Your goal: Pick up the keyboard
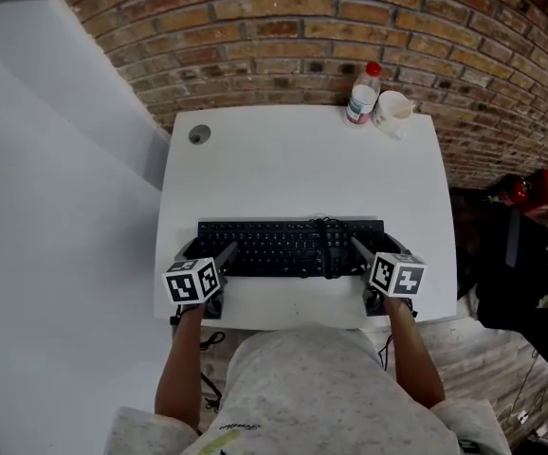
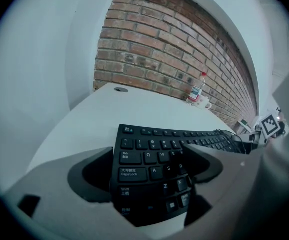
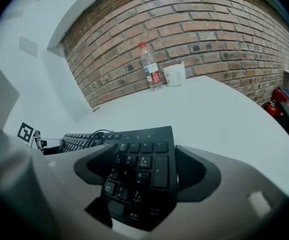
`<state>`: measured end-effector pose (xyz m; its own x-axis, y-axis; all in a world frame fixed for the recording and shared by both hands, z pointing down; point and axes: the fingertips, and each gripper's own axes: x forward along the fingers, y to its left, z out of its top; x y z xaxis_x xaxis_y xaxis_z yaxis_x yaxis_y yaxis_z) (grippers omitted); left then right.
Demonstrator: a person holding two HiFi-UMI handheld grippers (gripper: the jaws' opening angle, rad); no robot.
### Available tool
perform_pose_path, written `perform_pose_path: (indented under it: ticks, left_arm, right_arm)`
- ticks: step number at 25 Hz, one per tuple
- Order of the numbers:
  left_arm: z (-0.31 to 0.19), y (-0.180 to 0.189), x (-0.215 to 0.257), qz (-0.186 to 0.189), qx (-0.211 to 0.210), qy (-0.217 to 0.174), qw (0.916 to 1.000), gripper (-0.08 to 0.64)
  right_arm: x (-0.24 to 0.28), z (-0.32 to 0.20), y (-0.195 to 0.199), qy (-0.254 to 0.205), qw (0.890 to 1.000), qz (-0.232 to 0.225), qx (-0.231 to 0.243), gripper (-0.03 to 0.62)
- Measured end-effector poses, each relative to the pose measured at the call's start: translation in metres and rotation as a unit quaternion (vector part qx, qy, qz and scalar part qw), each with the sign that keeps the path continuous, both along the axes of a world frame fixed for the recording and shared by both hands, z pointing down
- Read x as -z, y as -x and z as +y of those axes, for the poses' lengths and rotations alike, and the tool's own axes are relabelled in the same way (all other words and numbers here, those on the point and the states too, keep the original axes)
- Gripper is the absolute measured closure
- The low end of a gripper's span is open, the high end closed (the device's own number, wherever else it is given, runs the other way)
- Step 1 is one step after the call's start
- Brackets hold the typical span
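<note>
A black keyboard (image 1: 283, 247) lies flat near the front edge of the white table (image 1: 302, 169). My left gripper (image 1: 208, 250) straddles its left end (image 2: 149, 156). One jaw stands just outside the Caps Lock edge and the other hangs over the letter keys. My right gripper (image 1: 374, 247) straddles the number-pad end (image 3: 139, 164) in the same way. Its jaws stand wide, one beside the right edge and one above the keys. I see no pad pressing on the keyboard. A black cable (image 1: 329, 240) lies looped over the keys right of centre.
A plastic bottle with a red cap (image 1: 362, 93) and a white cup (image 1: 392, 110) stand at the table's far edge by the brick wall. A round cable hole (image 1: 198, 135) sits at the far left corner. Dark gear and a red object (image 1: 530, 190) lie right of the table.
</note>
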<state>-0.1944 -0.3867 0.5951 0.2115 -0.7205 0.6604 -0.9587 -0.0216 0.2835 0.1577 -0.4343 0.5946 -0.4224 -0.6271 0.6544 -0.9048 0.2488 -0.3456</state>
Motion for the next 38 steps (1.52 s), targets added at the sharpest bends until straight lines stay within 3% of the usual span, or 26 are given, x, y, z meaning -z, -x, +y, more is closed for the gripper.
perform_pose_path:
  ticks: [7, 15, 21, 28, 38]
  left_arm:
    - [0.001, 0.000, 0.009, -0.004, 0.015, -0.018, 0.9997, 0.132]
    - [-0.016, 0.003, 0.053, -0.009, 0.014, -0.074, 0.9971, 0.132]
    - [-0.034, 0.005, 0.107, -0.007, 0.015, -0.133, 0.9910, 0.133]
    - [-0.048, 0.006, 0.180, -0.017, 0.015, -0.214, 0.9767, 0.133]
    - [-0.043, 0.004, 0.276, -0.032, 0.020, -0.321, 0.9462, 0.132]
  right_arm:
    - [0.007, -0.003, -0.001, 0.003, 1.000, 0.000, -0.003, 0.216]
    - [0.051, -0.017, 0.001, -0.049, 0.999, -0.009, -0.007, 0.217]
    - [0.109, -0.036, 0.004, -0.115, 0.993, -0.012, -0.003, 0.216]
    - [0.182, -0.049, 0.006, -0.196, 0.980, -0.023, -0.005, 0.216]
    - [0.278, -0.046, 0.007, -0.304, 0.952, -0.033, 0.000, 0.215]
